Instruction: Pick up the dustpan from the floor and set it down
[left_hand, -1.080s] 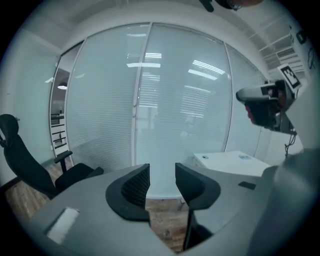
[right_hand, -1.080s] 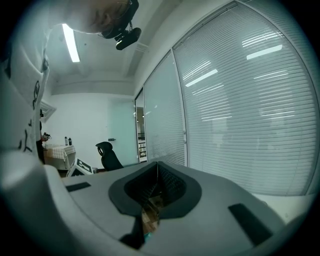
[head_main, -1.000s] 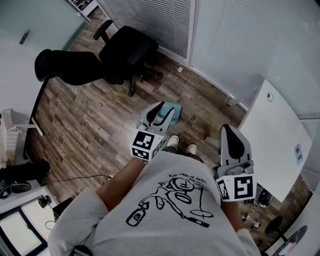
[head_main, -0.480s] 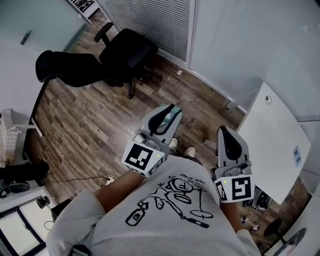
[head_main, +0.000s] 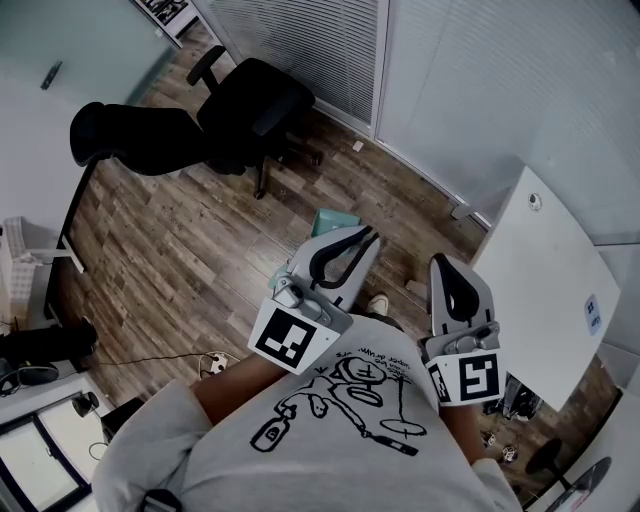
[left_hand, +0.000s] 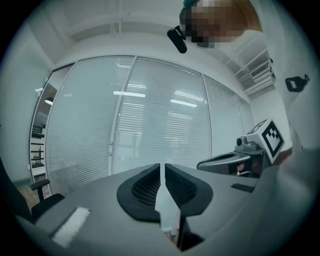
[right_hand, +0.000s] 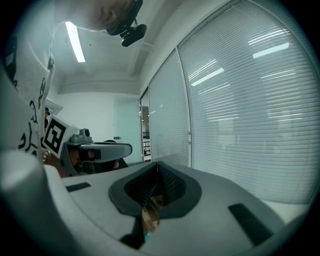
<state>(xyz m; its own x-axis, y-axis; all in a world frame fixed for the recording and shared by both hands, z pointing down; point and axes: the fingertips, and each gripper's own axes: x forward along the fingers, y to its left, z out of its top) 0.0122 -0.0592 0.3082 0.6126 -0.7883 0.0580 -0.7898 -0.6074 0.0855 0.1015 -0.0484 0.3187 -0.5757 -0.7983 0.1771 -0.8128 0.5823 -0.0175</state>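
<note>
The teal dustpan (head_main: 331, 221) lies on the wood floor in front of the person's feet, its near part hidden behind my left gripper. My left gripper (head_main: 372, 236) is held up level, well above the dustpan. Its jaws have just been closing and now stand shut with nothing between them, as the left gripper view (left_hand: 162, 168) shows. My right gripper (head_main: 441, 262) hangs to the right, pointing forward. In the right gripper view (right_hand: 158, 168) its jaws meet at the tip and hold nothing.
A black office chair (head_main: 250, 100) stands on the floor ahead to the left. A white table (head_main: 545, 270) is at the right, and glass walls with blinds (head_main: 330, 40) run along the far side. A cable and power strip (head_main: 212, 358) lie at the lower left.
The left gripper rose from just over the dustpan toward the camera, and its jaws went from open to shut, empty. The dustpan stayed on the floor. The right gripper kept still.
</note>
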